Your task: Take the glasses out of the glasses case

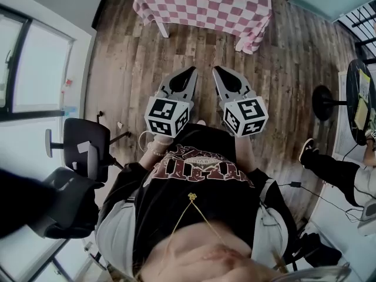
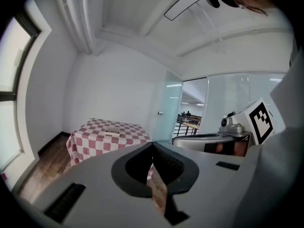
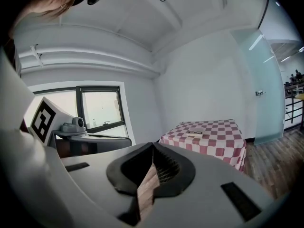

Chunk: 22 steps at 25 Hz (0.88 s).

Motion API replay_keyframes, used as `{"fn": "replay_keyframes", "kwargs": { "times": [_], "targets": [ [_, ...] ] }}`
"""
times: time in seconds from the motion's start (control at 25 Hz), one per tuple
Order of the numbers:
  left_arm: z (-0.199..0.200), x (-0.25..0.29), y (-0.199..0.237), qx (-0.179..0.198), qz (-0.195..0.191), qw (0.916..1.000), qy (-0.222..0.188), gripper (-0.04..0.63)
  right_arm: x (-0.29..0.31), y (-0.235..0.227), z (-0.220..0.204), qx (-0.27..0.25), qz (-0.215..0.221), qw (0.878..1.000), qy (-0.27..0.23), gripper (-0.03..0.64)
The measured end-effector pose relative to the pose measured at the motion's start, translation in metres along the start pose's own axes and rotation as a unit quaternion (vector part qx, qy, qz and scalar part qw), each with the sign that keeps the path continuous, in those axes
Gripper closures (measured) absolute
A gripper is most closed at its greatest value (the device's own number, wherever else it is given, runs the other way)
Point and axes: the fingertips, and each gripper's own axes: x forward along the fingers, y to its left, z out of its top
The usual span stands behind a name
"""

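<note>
A table with a red-and-white checked cloth stands well ahead across the wooden floor. A small case-like object lies on its top, also seen as the same case in the right gripper view; too small to tell if glasses are in it. My left gripper and right gripper are held side by side near the person's chest, far from the table. Both are shut with nothing between the jaws, as the left gripper and right gripper show in their own views.
A black office chair stands at the left by a window. At the right are a round black table, another person's leg and shoe, and cables on the floor. A frosted glass door is right of the checked table.
</note>
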Motion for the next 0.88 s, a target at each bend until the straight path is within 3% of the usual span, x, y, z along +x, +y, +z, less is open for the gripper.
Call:
{"fn": "replay_keyframes", "kwargs": {
  "times": [0.16, 0.88],
  "targets": [
    [0.004, 0.022, 0.024, -0.022, -0.026, 0.9993, 0.016, 0.589, 0.026, -0.008, 0.008, 0.005, 0.000, 1.000, 0.001, 0.597],
    [0.047, 0.108, 0.108, -0.007, -0.092, 0.9950, 0.038, 0.589, 0.142, -0.054, 0.051, 0.002, -0.026, 1.000, -0.008, 0.597]
  ]
}}
